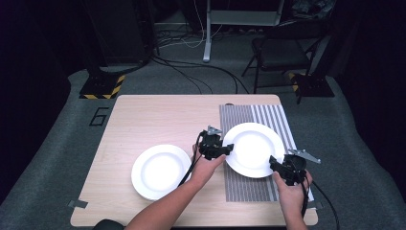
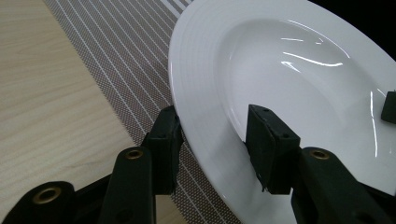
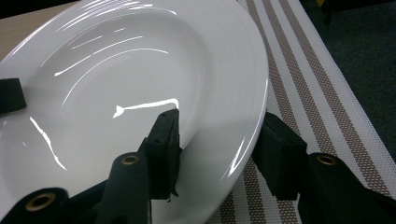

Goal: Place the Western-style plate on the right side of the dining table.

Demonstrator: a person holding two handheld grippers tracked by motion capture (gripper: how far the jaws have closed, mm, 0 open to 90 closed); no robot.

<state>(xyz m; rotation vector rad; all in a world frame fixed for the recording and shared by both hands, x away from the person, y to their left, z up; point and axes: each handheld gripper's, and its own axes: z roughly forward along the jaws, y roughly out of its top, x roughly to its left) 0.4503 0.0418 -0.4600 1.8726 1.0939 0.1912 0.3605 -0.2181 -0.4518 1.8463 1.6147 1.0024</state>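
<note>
Right gripper (image 1: pixel 276 165), lower right of the high view, clamps the near right rim of a white plate (image 1: pixel 253 148); left gripper (image 1: pixel 226 149), at centre, clamps its left rim. Each has one jaw inside the bowl, one under the rim. Plate sits over a striped placemat (image 1: pixel 249 189). Second white plate (image 1: pixel 160 171) lies left on the wooden surface (image 1: pixel 158 115).

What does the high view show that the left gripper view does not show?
High view alone: a second round white plate on the bare wooden table, both hands, and the right gripper at the near rim. Left gripper view alone: one jaw under the rim, one over it. Both share the round white plate on the striped grey mat and the left gripper.
</note>
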